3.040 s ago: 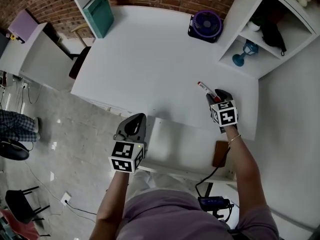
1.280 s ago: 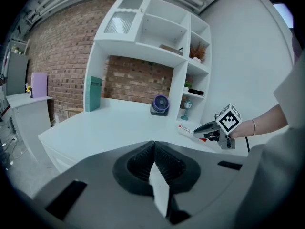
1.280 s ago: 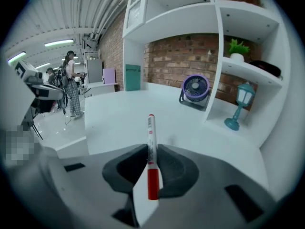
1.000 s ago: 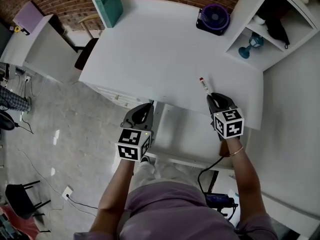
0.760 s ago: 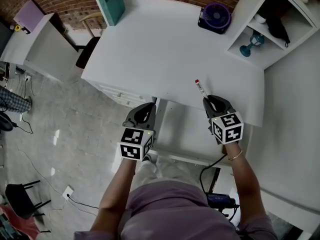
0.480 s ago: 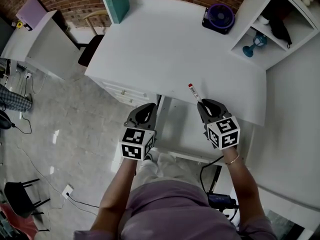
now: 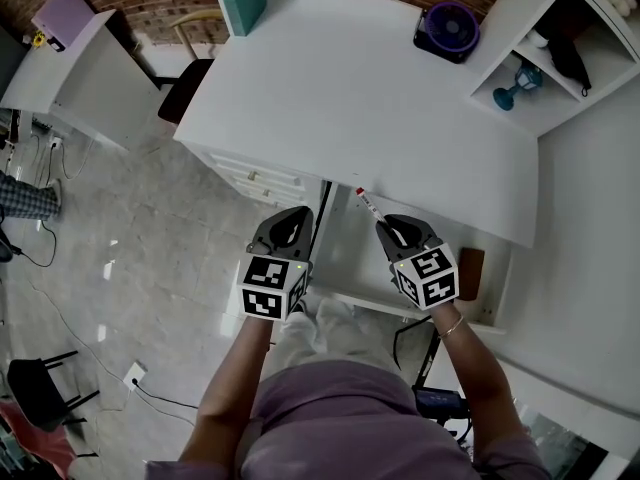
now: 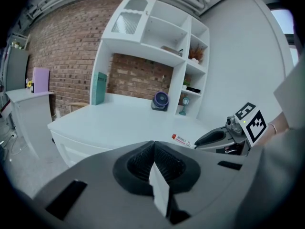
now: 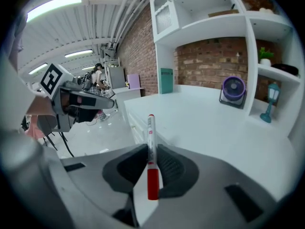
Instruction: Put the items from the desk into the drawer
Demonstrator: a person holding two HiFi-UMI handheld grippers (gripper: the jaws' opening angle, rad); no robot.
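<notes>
Gripping the marker (image 9: 151, 128) just beyond its red cap, our right tongs (image 7: 388, 230) are closed tight on it. Its long axis runs straight out ahead of the jaws, white barrel pointing away from us. It hangs over the back of the open drawer (image 7: 345, 268), by the front edge of the surface (image 7: 350, 98), and seems to touch neither. Our left tongs (image 8: 153, 151) are pressed together on nothing at the drawer's left side. We judge the drawer lies directly below the marker, so the right hand need only lower and release.
</notes>
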